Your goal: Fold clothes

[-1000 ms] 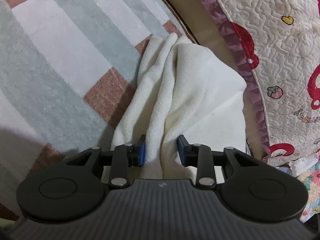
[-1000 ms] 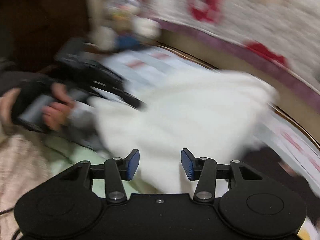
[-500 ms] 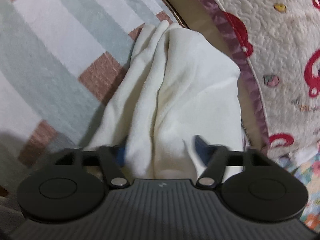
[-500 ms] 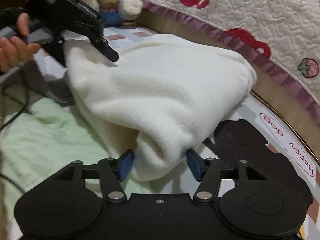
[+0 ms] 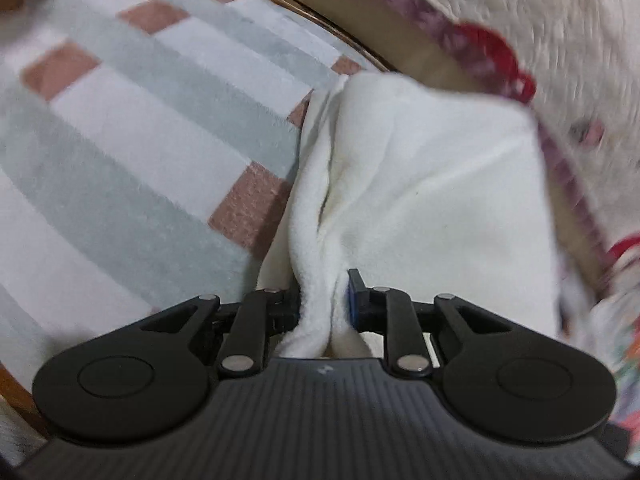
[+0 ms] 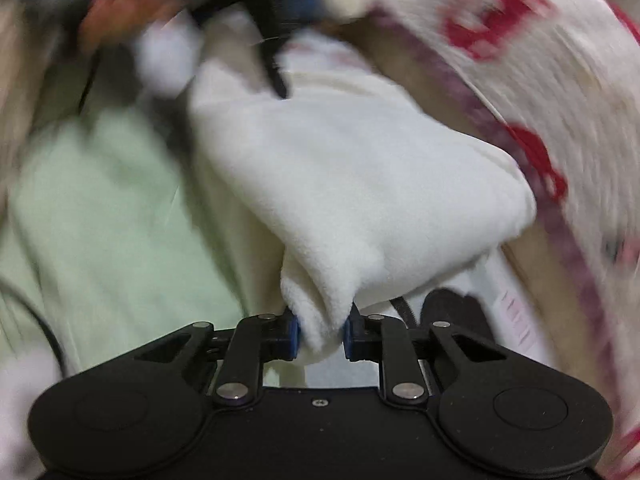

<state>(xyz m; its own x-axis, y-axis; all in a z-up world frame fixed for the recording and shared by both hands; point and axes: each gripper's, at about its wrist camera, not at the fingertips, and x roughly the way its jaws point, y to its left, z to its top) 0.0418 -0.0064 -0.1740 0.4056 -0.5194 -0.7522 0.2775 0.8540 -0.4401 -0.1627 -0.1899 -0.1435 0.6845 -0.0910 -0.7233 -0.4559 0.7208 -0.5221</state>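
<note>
A folded white fleece garment (image 5: 432, 184) lies on a striped blanket (image 5: 132, 148). In the left wrist view my left gripper (image 5: 323, 304) has its jaws closing on a bunched fold at the garment's near edge, and the pads press the cloth. In the right wrist view the same white garment (image 6: 360, 176) fills the middle. My right gripper (image 6: 321, 334) has its jaws closing on the garment's near corner, and the blue pads squeeze it. At the top of that view, blurred, a person's hand (image 6: 120, 12) holds the other gripper at the garment's far edge.
A quilted cover (image 5: 540, 32) with red shapes and a purple ruffle runs along the right, behind a tan edge (image 5: 400, 40). In the right wrist view a pale green cloth (image 6: 100, 216) lies on the left, and a dark patch (image 6: 452, 312) on the blanket lies beside the garment.
Both grippers went from open to closed on the white garment. The left one took a fold at one edge and the right one took the opposite corner. Both views have rolled and blurred.
</note>
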